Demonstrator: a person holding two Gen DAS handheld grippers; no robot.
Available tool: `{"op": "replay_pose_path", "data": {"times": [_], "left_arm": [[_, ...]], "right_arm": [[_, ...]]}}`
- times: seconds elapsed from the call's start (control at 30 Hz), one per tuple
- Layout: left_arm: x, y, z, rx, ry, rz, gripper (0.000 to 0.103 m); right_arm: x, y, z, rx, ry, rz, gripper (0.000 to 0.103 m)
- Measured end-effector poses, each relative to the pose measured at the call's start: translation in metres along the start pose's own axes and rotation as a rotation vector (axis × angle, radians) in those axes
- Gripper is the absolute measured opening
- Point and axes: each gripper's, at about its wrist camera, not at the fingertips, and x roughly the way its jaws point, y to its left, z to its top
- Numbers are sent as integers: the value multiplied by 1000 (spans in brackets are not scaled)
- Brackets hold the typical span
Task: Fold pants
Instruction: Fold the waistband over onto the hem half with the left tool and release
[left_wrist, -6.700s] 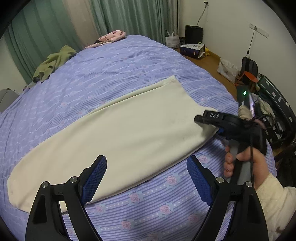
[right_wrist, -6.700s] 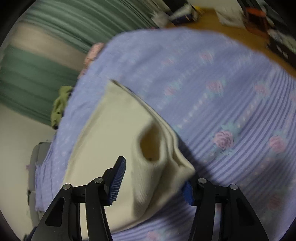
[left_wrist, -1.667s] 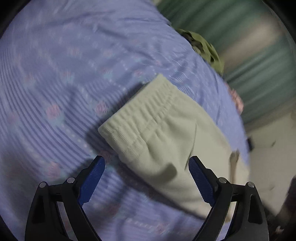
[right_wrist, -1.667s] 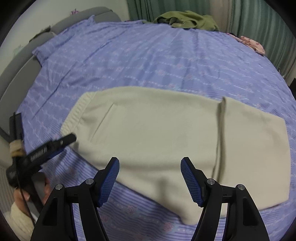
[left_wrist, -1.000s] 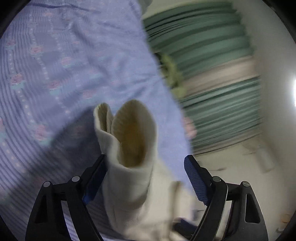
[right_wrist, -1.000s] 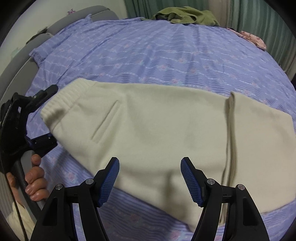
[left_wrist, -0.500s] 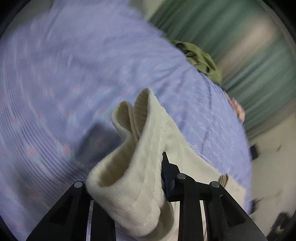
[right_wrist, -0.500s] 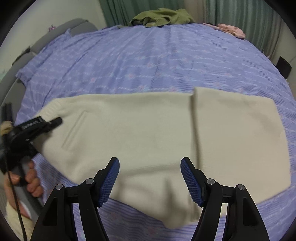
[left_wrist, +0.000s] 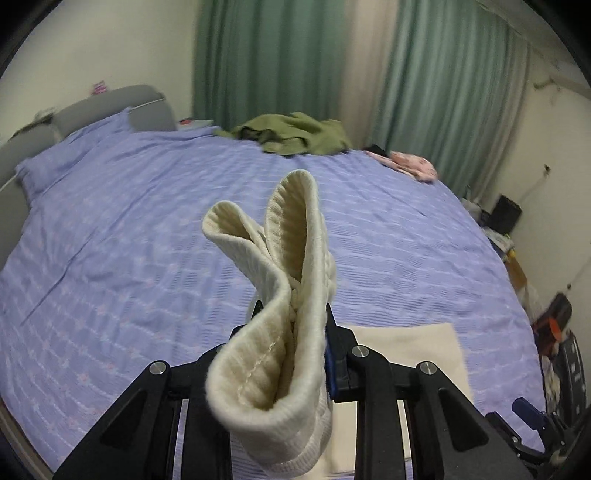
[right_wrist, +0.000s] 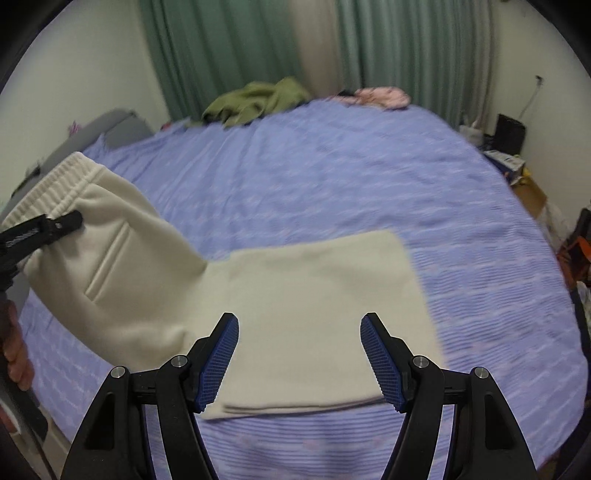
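The pants (right_wrist: 295, 302), cream knit, lie mostly flat on the bed (right_wrist: 332, 177), w/ the leg end already doubled over at my right and the waistband (left_wrist: 280, 295) end lifted off the sheet at my left. My left gripper (left_wrist: 295, 354) is pinched tight on that ribbed waistband, which bunches up between the jaws and flops over in two loops right in front of the lens. My right gripper (right_wrist: 299, 354) hangs above the near edge of the folded part, jaws spread wide, nothing in them.

Handling, as I judge it: soft, thickish fleece-type fabric, light, no stiffness at all, so it sags wherever I don't hold it. In the right wrist view the raised part drapes down in a slope from my left grip to the flat part. Not slippery; the ribbing gives the pads plenty to bite. Nothing fragile. The one-corner hold means the far side of the waistband will droop and land crooked, so I'd prob want my right to take the other waistband corner, or pin the fold line, before laying it over.

Best hold = the elastic band itself, thickest bit, least likely to slide out.

Farther off on the bed: a green garment (right_wrist: 255, 98) and a pink garment (right_wrist: 382, 96) near the curtains (right_wrist: 229, 48), well apart from the work. A grey headboard (left_wrist: 110, 107) sits at far left.
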Motion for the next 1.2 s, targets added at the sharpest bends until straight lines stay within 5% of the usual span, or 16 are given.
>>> {"op": "replay_pose_path", "data": {"times": [0.33,0.63,0.7,0.8,0.93,1.2], "left_arm": [[44,-159,-18,142,129,60,26],[111,-239,-80,177,308,100,27],[116,-246,-88,172,333,82,30],[116,-251,-94,116,377,-55,40],[89,-245,-97,80,333,-148,66],[45,-170,-97,84,258,-32,73]], "right_arm": [[-34,-113,-7,101,-34,-7,70],[-15,-189,-17,85,28,-1,70],[-9,-201,-18,88,42,-2,70],[2,-219,-22,100,72,-2,70],[4,-231,-26,116,75,-4,70],[15,-208,-18,50,44,59,70]]}}
